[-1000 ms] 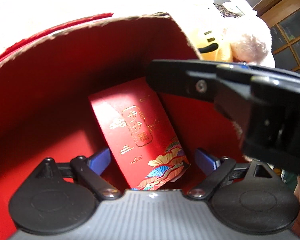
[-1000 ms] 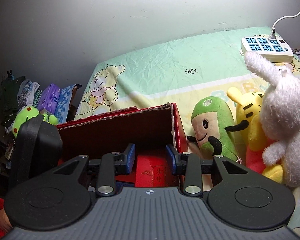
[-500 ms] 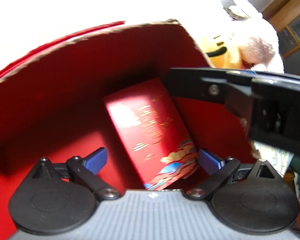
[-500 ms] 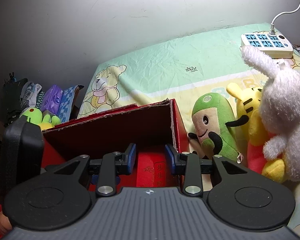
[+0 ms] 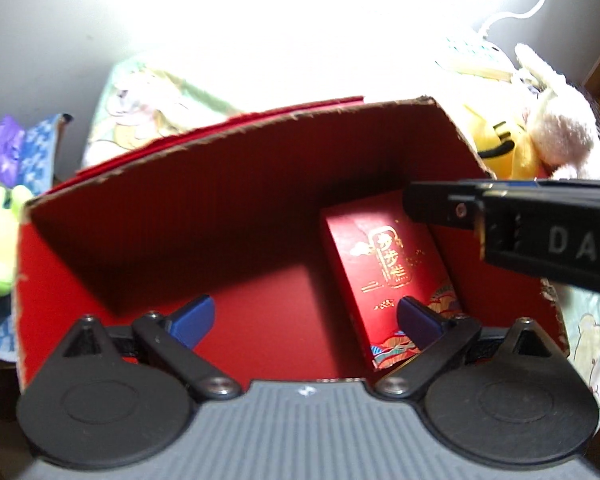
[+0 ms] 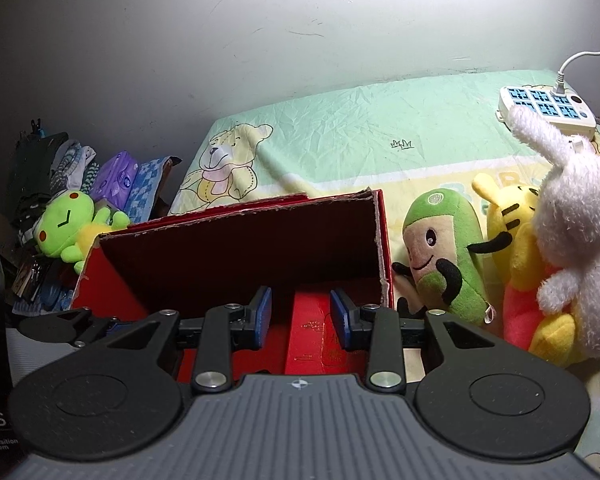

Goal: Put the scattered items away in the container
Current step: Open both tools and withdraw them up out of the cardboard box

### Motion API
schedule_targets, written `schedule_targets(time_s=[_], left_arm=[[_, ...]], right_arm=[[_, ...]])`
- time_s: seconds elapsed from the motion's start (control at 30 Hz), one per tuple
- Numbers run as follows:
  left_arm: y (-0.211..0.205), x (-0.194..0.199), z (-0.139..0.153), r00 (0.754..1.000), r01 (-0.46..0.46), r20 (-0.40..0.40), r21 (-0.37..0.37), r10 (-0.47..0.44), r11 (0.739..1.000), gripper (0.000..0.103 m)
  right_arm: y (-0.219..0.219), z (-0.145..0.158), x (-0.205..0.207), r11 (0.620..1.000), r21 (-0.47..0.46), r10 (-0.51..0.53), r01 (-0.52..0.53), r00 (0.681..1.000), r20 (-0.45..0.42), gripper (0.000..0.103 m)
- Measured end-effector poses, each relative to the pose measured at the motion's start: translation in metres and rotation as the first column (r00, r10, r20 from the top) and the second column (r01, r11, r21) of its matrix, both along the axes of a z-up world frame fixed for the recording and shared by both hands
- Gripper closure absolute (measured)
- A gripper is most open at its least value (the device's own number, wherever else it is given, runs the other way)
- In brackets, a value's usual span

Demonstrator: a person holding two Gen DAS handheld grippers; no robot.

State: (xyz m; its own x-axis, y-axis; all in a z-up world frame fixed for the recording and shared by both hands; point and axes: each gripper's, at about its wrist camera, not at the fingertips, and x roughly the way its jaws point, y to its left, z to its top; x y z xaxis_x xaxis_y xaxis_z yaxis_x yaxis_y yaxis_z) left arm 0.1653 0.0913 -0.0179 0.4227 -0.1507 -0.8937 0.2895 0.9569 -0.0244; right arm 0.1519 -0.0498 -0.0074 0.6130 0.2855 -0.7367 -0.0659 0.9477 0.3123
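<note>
Withdrawn since the earlier frame, the left gripper (image 5: pixel 304 316) now frames the whole open red cardboard box (image 5: pixel 228 200), its blue-padded jaws spread wide and empty. Left wrist view: a flat red envelope packet with gold lettering (image 5: pixel 384 276) lies inside the box against its right wall, under the tip of the right gripper (image 5: pixel 428 208). Right wrist view: the right gripper (image 6: pixel 300 314) hangs above that packet (image 6: pixel 316 332), jaws moderately apart and holding nothing; a green plush figure (image 6: pixel 444 264), a yellow plush toy (image 6: pixel 512 220) and a white plush rabbit (image 6: pixel 576 216) remain outside on the bedsheet. These plush items appear light, soft and compressible; pinching the torso should serve best.
</note>
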Motion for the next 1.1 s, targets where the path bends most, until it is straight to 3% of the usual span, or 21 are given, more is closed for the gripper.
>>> schedule_targets(time_s=[0.37, 1.1], left_arm=[[-0.002, -0.024, 0.009, 0.993, -0.075, 0.101, 0.062, 0.068, 0.995, 0.006], [-0.014, -0.079, 0.029, 0.962, -0.24, 0.167, 0.133, 0.217, 0.961, 0.003]], right_arm=[[0.006, 0.004, -0.02, 1.0, -0.001, 0.024, -0.024, 1.0, 0.01, 0.067], [-0.004, 0.022, -0.065, 0.992, 0.013, 0.128, -0.128, 0.99, 0.056, 0.066]])
